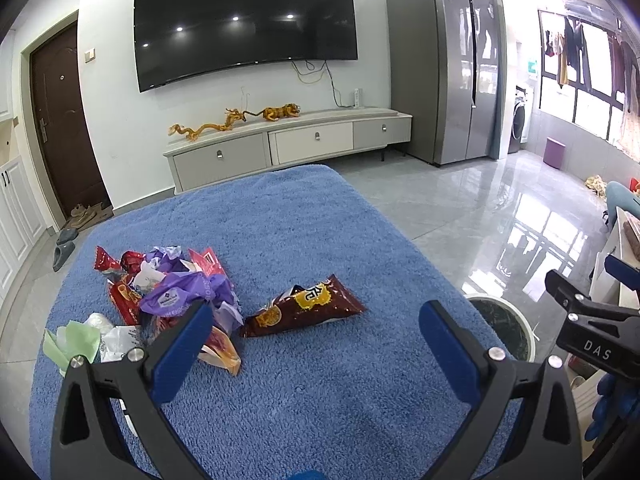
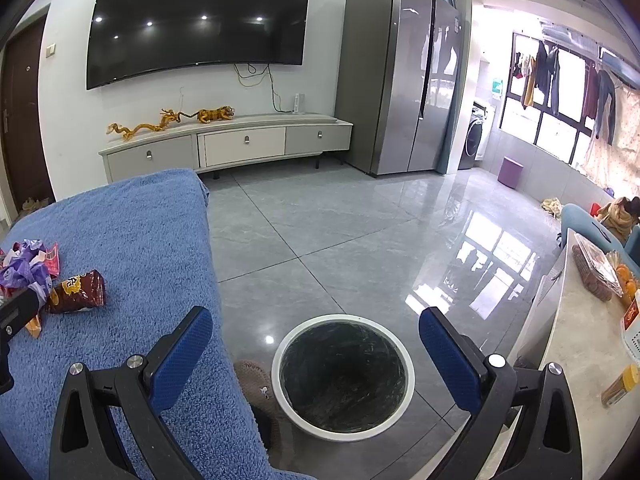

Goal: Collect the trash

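A brown snack bag point(image 1: 306, 310) lies alone on the blue fluffy cover point(image 1: 280, 224). Left of it sits a pile of wrappers point(image 1: 172, 288), red, purple, white and green. My left gripper point(image 1: 316, 328) hangs open just in front of the brown bag, holding nothing; its left finger overlaps the pile's edge. In the right wrist view my right gripper point(image 2: 316, 332) is open and empty above the round white-rimmed trash bin point(image 2: 342, 432) on the floor. The brown bag point(image 2: 78, 292) and the pile point(image 2: 28, 268) show at the far left there. The bin's rim point(image 1: 516, 320) peeks past the cover's right edge.
Grey tiled floor point(image 2: 320, 232) spreads toward a TV cabinet point(image 2: 240, 144) and a fridge point(image 2: 400, 76). A counter point(image 2: 580, 332) with food and a basket stands at the right. A brown slipper point(image 2: 252, 380) lies beside the bin. A person sits at the far right point(image 2: 620, 212).
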`<state>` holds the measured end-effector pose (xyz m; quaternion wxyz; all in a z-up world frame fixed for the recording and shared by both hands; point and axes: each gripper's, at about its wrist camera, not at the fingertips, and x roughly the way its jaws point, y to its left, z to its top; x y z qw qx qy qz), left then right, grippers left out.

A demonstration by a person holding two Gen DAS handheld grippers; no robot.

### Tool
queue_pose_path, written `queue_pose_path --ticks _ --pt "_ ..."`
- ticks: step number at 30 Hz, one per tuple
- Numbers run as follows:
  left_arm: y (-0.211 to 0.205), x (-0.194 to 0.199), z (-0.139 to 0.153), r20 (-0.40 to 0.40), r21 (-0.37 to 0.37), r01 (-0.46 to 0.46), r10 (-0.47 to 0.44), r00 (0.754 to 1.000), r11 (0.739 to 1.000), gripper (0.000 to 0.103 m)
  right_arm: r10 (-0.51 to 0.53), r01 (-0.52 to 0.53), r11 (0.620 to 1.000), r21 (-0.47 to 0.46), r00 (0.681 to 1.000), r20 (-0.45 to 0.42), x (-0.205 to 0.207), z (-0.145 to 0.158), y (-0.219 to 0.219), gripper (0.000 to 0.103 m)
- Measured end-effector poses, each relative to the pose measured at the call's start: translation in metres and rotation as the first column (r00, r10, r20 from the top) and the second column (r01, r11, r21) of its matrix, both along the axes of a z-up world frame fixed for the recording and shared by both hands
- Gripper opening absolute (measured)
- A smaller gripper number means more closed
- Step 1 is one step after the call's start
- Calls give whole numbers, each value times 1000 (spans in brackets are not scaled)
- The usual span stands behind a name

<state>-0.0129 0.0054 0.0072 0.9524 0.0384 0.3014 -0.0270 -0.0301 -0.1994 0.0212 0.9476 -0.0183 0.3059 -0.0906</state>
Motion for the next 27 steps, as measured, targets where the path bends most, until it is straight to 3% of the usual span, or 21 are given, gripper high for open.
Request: queue_pose_path --ticks 15,27 --pt "-9 1 -3 -27 22 48 -47 999 999 103 -2 3 1000 -21 1000 10 0 1 -3 103" --pt "-8 -2 0 -29 6 74 -74 997 997 103 7 -9 999 33 998 55 -1 0 -11 103"
